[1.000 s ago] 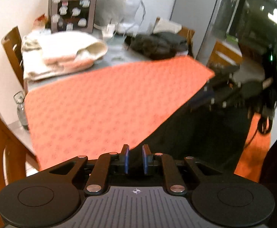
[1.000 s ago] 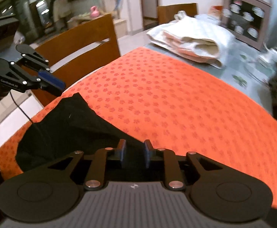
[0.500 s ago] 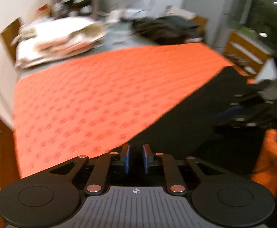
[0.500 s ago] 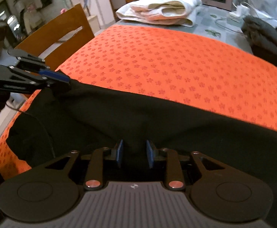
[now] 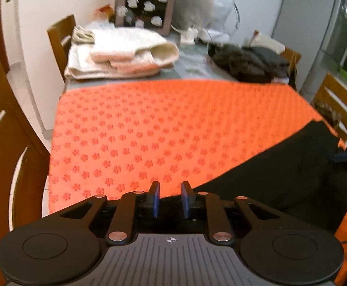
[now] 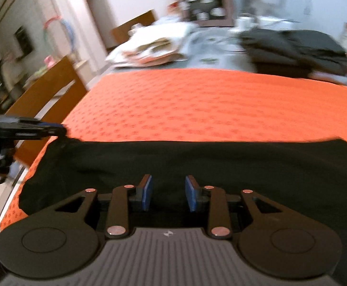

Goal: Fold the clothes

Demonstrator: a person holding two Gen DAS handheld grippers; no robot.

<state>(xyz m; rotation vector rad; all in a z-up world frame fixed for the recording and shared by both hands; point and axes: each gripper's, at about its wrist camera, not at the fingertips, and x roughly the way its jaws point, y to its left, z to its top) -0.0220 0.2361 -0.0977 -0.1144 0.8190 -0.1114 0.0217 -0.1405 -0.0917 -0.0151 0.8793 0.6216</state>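
A black garment now lies spread along the orange-covered counter, ready for folding. Both tools, left and right, have let go, jaws apart.

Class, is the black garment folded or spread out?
Spread out: the black garment lies as one flat band across the near edge of the orange cloth, no fold visible.

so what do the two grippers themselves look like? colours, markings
Both match: the left gripper and right gripper have black linkage arms with silver pivot pins, blue finger pads, two round black discs, and a grey ribbed body with a small white logo.
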